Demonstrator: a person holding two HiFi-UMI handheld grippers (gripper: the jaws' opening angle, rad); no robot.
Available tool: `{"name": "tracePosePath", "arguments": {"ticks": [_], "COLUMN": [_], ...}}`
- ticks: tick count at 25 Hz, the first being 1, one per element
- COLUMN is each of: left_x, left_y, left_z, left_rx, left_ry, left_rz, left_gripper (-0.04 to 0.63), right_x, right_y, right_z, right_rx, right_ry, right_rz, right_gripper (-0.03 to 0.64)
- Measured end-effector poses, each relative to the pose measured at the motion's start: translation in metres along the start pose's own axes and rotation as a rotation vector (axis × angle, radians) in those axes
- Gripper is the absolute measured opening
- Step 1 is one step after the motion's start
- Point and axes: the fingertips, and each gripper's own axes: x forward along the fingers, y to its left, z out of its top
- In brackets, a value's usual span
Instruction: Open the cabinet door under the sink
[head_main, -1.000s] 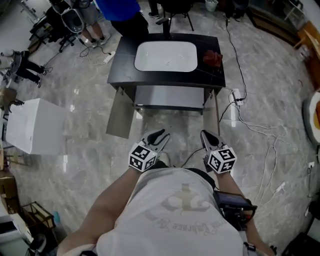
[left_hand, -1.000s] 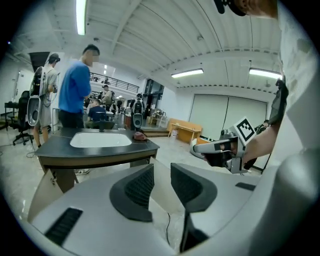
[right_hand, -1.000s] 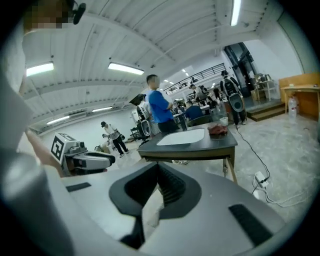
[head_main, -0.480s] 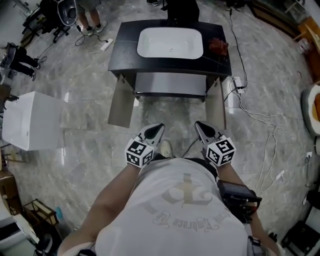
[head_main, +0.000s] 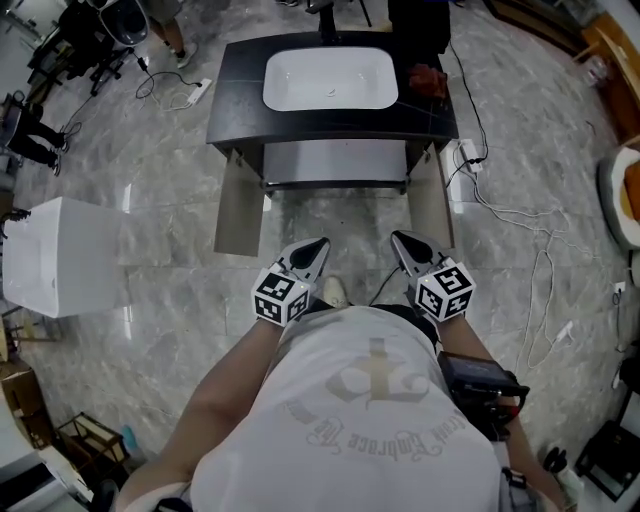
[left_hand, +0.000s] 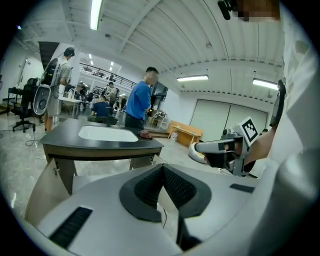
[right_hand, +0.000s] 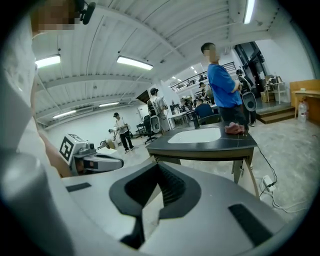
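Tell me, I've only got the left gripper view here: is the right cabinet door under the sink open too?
Observer: Yes. In the head view the right door stands swung out, just like the left door.
Operator: Is the right gripper holding anything?
Observer: No. The right gripper view shows the right gripper shut, with nothing between its jaws.
Operator: Anything lying near that right door?
Observer: Yes. From above, a white power strip and loose cables lie just to its right.
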Motion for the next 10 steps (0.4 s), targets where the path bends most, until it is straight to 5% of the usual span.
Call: {"name": "tracePosePath", "arguments": {"ticks": [10], "left_x": [-0.003], "left_y": [0.018], "left_z": [0.011], "left_rx": [0.026], "left_ry": [0.008], "left_rz": [-0.041], "left_gripper": [0.011], "right_x": [0.012], "right_y": [0.004], "right_z": [0.01], "right_rx": [0.025], "right_ry": [-0.016], "right_rz": [-0.037], "right_gripper": [0.014]}}
